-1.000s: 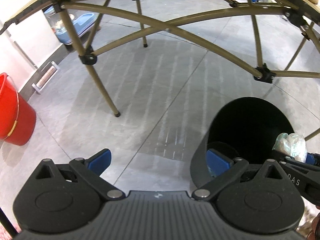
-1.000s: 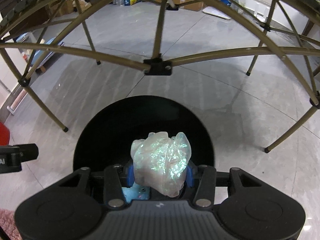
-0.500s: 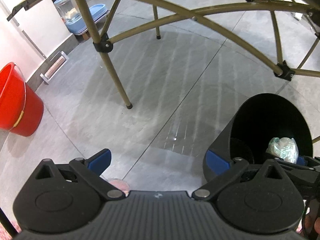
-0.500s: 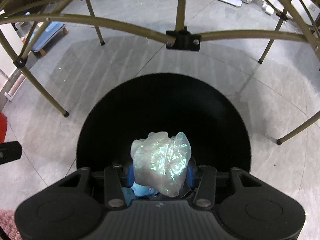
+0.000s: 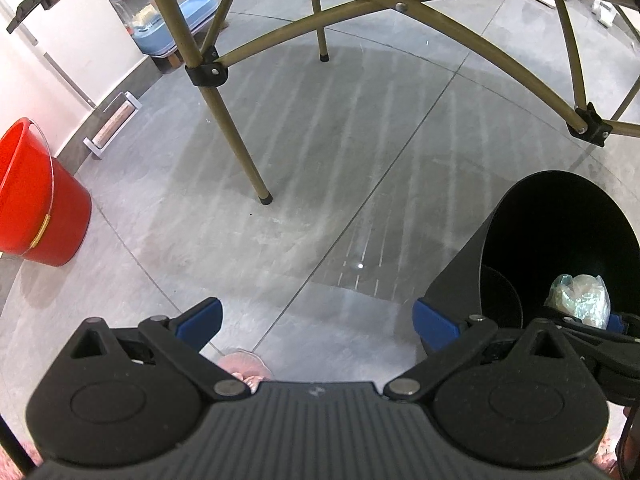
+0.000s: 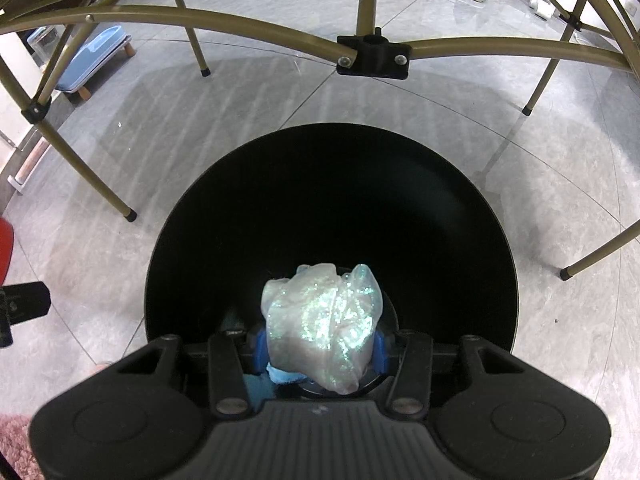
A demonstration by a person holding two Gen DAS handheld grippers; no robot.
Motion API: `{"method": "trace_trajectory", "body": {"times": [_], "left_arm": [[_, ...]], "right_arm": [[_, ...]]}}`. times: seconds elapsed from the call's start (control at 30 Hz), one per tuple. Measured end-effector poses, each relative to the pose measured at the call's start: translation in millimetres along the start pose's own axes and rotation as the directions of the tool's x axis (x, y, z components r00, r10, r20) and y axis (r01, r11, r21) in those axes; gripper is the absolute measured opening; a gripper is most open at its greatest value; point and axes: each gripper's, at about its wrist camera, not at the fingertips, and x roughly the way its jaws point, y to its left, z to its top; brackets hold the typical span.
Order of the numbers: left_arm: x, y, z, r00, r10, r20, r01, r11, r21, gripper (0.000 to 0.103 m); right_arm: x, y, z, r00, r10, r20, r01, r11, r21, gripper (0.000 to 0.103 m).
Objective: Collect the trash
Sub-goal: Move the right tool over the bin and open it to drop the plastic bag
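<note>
My right gripper (image 6: 320, 348) is shut on a crumpled shiny plastic wrapper (image 6: 322, 322) and holds it just over the mouth of a round black trash bin (image 6: 440, 216). In the left wrist view the bin (image 5: 472, 264) stands at the right with the wrapper (image 5: 580, 296) over its opening, held by the right gripper (image 5: 584, 320). My left gripper (image 5: 316, 318) is open and empty, above the grey tiled floor to the left of the bin.
A folding table's tan legs and crossbars (image 5: 240, 148) span the floor ahead; a crossbar joint (image 6: 372, 58) lies just beyond the bin. A red bucket (image 5: 36, 200) stands at the left by the wall. A pink slipper (image 5: 244, 368) shows under the left gripper.
Both grippers have come lower and closer to the bin. The wrapper now sits over the bin's opening, and the bin fills more of the right wrist view.
</note>
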Motion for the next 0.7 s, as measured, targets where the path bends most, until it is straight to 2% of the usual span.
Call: {"method": "trace_trajectory", "body": {"times": [0.13, 0.2, 0.27, 0.43, 0.7], "left_arm": [[1.5, 0.4, -0.4, 1.0, 0.003, -0.001, -0.003, 1.0, -0.003, 0.103], [2.0, 0.1, -0.6, 1.0, 0.005, -0.001, -0.005, 1.0, -0.004, 0.103], [2.6, -0.5, -0.5, 1.0, 0.004, -0.001, -0.004, 1.0, -0.002, 0.103], [3.6, -1.0, -0.3, 1.0, 0.008, -0.006, -0.008, 1.0, -0.006, 0.103], [3.4, -0.7, 0.3, 1.0, 0.008, -0.007, -0.008, 1.0, -0.006, 0.103]], "right_arm": [[-0.2, -0.4, 0.2, 1.0, 0.002, 0.002, -0.002, 1.0, 0.001, 0.049], [0.5, -1.5, 1.6, 1.0, -0.001, 0.002, 0.001, 1.0, 0.009, 0.063], [1.0, -3.2, 1.9, 1.0, -0.003, -0.002, 0.003, 1.0, 0.026, 0.086], [4.7, -7.9, 3.2, 0.999, -0.035, -0.017, 0.035, 0.998, 0.053, 0.088], [3.4, -6.9, 1.3, 0.999, -0.034, -0.017, 0.035, 0.998, 0.058, 0.088]]}}
